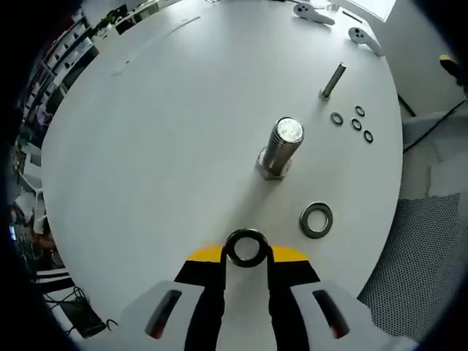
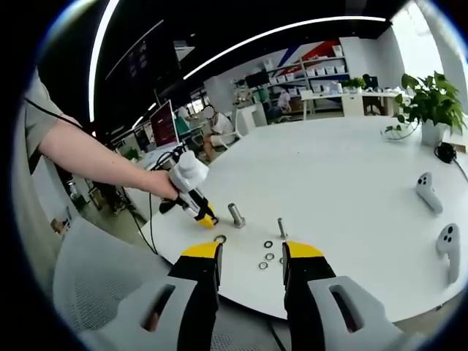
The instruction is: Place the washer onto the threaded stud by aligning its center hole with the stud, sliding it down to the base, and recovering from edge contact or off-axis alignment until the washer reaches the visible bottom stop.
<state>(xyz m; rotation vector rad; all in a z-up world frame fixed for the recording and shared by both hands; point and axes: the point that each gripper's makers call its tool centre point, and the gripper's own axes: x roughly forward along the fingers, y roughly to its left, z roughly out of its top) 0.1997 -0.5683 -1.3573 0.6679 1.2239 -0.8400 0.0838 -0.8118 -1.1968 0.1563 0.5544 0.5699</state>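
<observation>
Left gripper point(image 1: 247, 257): jaws closed on a large washer point(image 1: 246, 247), held on edge between the yellow tips, its hole facing the camera. In the left gripper view the large threaded stud point(image 1: 280, 149) stands upright on its hex base on the white table point(image 1: 146, 146), at about 1 o'clock from the held washer and apart from it; the washer is not on the stud. A second large washer point(image 1: 316, 219) lies flat on the table at about 3 o'clock from the jaw tips, near the stud's base. Further out toward 1 o'clock, a thinner stud point(image 1: 333, 80) stands upright, with four small washers point(image 1: 355, 123) lying flat just beside it. Two white controllers point(image 1: 314, 12) rest near the table's far edge at 12 to 1 o'clock.

Right gripper point(image 2: 251, 256): jaws open, nothing between them, held off the near table edge. In the right gripper view, the left gripper point(image 2: 206, 219) appears at 11 o'clock, held by the person's hand point(image 2: 170, 186), its yellow tip just beside the large stud point(image 2: 236, 214). The thin stud point(image 2: 281, 228) and small washers point(image 2: 268, 256) sit at 12 o'clock. A potted plant point(image 2: 428, 106) stands at 2 o'clock.
</observation>
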